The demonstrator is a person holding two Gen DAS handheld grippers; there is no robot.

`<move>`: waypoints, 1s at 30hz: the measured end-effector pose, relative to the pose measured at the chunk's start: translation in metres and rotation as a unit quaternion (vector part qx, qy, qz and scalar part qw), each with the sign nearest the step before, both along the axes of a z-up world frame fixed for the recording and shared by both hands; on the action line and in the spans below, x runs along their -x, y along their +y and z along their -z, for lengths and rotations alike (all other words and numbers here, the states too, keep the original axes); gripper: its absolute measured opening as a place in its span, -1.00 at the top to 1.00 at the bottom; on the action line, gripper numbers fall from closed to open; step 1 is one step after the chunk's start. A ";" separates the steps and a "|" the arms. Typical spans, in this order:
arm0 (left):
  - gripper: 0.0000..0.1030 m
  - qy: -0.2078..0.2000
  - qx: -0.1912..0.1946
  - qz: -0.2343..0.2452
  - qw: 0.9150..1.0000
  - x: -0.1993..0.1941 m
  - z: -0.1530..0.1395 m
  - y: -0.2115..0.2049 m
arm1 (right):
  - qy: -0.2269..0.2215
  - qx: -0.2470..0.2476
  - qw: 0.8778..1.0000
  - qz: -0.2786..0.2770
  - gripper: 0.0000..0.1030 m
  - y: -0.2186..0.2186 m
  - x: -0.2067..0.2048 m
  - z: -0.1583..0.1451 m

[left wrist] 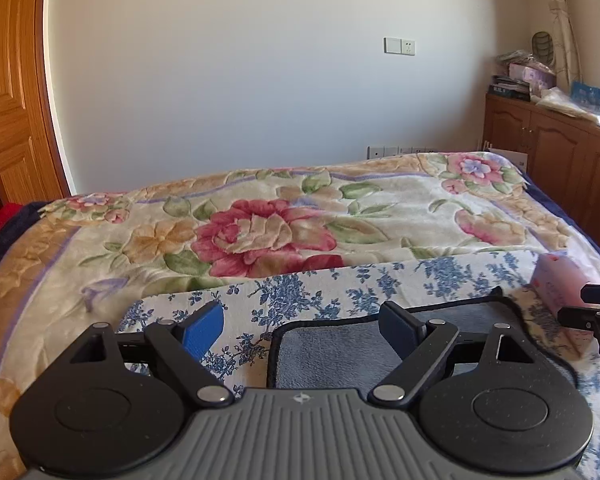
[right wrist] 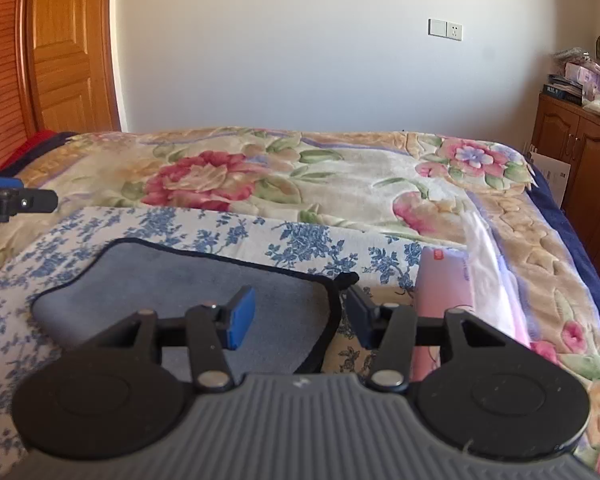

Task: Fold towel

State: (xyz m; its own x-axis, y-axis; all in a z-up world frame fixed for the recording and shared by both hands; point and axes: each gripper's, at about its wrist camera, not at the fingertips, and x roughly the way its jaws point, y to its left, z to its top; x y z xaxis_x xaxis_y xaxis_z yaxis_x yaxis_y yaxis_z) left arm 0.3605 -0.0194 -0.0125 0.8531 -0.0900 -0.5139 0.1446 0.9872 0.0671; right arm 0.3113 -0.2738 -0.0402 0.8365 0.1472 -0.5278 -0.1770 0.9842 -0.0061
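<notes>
A grey-blue towel with black trim (left wrist: 332,348) lies flat on a blue-flowered cloth (left wrist: 340,284) on the bed; it also shows in the right wrist view (right wrist: 172,280). My left gripper (left wrist: 300,328) is open, its jaws straddling the towel's left edge, close above it. My right gripper (right wrist: 300,316) is open, its jaws straddling the towel's right edge and black corner loop (right wrist: 348,279). The right gripper's tip shows in the left wrist view (left wrist: 592,308), and the left gripper's tip shows in the right wrist view (right wrist: 16,202).
A pink box (right wrist: 444,292) lies just right of the towel, also in the left wrist view (left wrist: 560,288). A floral blanket (left wrist: 260,224) covers the bed. Wooden cabinets (left wrist: 560,160) stand at right, a wooden door (right wrist: 60,48) at left.
</notes>
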 end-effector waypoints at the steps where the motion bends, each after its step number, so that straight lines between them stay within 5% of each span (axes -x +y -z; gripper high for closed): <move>1: -0.70 -0.001 -0.002 0.001 1.000 0.004 -0.004 -0.002 | -0.002 -0.001 1.000 0.000 -0.01 0.000 0.004 -0.003; 13: -0.71 -0.015 0.003 0.011 1.000 0.046 -0.036 -0.020 | -0.032 0.003 0.999 -0.005 -0.05 0.000 0.046 -0.039; 20: -0.72 -0.022 -0.001 0.019 1.000 0.073 -0.051 -0.022 | -0.047 0.008 0.999 -0.009 -0.26 0.003 0.072 -0.052; 22: -0.74 -0.023 0.001 0.020 1.000 0.081 -0.055 -0.022 | -0.050 0.009 0.999 -0.008 -0.38 0.005 0.076 -0.055; 26: -0.94 -0.026 0.009 0.022 0.999 0.097 -0.061 -0.020 | -0.063 0.016 0.998 -0.003 -0.94 0.006 0.088 -0.060; 30: -1.00 -0.045 -0.003 0.014 0.999 0.117 -0.068 -0.022 | -0.069 0.028 0.997 0.001 -1.00 0.005 0.099 -0.062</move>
